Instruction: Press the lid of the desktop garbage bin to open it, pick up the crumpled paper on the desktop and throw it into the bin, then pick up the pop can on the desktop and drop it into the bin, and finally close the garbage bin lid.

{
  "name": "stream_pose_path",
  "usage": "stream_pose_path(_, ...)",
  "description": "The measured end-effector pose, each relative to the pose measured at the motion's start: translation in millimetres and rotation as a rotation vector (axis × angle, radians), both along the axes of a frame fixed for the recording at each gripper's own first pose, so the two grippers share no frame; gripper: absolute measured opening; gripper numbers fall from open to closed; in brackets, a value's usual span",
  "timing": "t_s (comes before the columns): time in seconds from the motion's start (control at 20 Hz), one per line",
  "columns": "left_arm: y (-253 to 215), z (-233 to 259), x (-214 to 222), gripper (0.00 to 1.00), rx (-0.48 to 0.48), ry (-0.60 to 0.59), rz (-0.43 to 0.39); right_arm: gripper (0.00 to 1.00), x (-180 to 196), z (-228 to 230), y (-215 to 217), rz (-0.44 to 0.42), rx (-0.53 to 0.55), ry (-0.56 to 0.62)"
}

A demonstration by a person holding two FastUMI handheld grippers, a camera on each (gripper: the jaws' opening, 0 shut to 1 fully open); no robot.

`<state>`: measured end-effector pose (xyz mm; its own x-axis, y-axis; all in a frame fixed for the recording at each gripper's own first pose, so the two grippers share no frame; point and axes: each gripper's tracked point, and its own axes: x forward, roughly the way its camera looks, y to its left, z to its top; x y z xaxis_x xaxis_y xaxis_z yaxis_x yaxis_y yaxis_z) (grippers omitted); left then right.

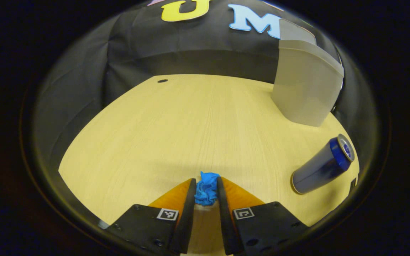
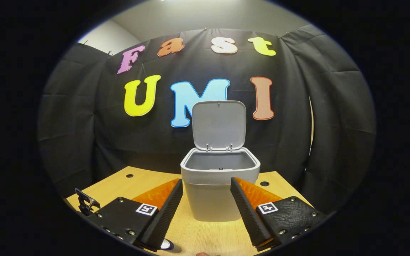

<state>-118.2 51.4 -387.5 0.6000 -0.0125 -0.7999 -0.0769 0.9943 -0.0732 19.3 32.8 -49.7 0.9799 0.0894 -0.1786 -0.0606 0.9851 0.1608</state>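
Note:
A blue crumpled paper (image 1: 206, 193) sits on the wooden desktop (image 1: 176, 124), pinched between the fingers of my left gripper (image 1: 206, 179), which is shut on it. A blue pop can (image 1: 321, 166) stands to its right, and the grey bin (image 1: 306, 85) is farther back on the right. In the right gripper view the bin (image 2: 212, 202) stands straight ahead with its lid (image 2: 219, 124) raised upright and its inside showing nothing. My right gripper (image 2: 206, 180) is open, its fingers apart in front of the bin's wall. The can's top (image 2: 166, 244) peeks in at the bottom edge.
The black cloth wall closes off the back of the desk. Small dark holes mark the desktop (image 2: 130, 186) at the back left (image 1: 162, 81) and back right (image 2: 264, 184). A metal part (image 2: 84, 202) shows at the desk's left edge.

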Motion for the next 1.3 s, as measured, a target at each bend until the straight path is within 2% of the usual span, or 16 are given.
stream_pose_path(0.15,0,1,2,0.31,-0.008,-0.01,0.0,0.87,0,0,-1,-0.001,0.0,0.0)
stream_pose_path(0.25,0,2,5,0.31,-0.012,-0.019,-0.004,0.87,-1,-1,-2,-0.002,-0.003,0.001)
stream_pose_path(0.3,0,3,3,0.22,-0.014,-0.017,-0.006,0.87,-2,-3,-2,-0.004,-0.005,0.002)
stream_pose_path(0.35,0,4,3,0.2,-0.017,-0.018,-0.006,0.87,-2,-3,-3,-0.006,-0.005,0.003)
stream_pose_path(0.5,-3,9,4,0.22,-0.046,-0.035,-0.006,0.87,-4,-4,-6,-0.015,0.0,0.006)
stream_pose_path(0.7,-5,32,11,0.2,-0.067,-0.113,0.004,0.87,-6,-5,-12,-0.026,-0.009,0.002)
stream_pose_path(0.9,5,47,17,0.2,-0.037,-0.15,0.062,0.87,-8,-7,-16,-0.023,-0.019,0.003)
stream_pose_path(0.95,6,49,19,0.15,-0.046,-0.158,0.077,0.87,-8,-6,-17,-0.023,-0.023,0.001)
stream_pose_path(1.0,7,54,22,0.2,-0.054,-0.172,0.087,0.87,-8,-6,-19,-0.024,-0.026,-0.002)
stream_pose_path(1.05,7,59,24,0.1,-0.053,-0.186,0.092,0.87,-8,-6,-21,-0.025,-0.03,-0.005)
stream_pose_path(1.1,6,63,25,0.1,-0.05,-0.197,0.091,0.87,-8,-6,-23,-0.026,-0.031,-0.006)
stream_pose_path(1.15,3,68,27,0.15,-0.047,-0.206,0.09,0.87,-8,-5,-25,-0.027,-0.031,-0.009)
stream_pose_path(1.3,-6,90,37,0.15,-0.052,-0.244,0.093,0.87,-7,-4,-29,-0.028,-0.036,-0.017)
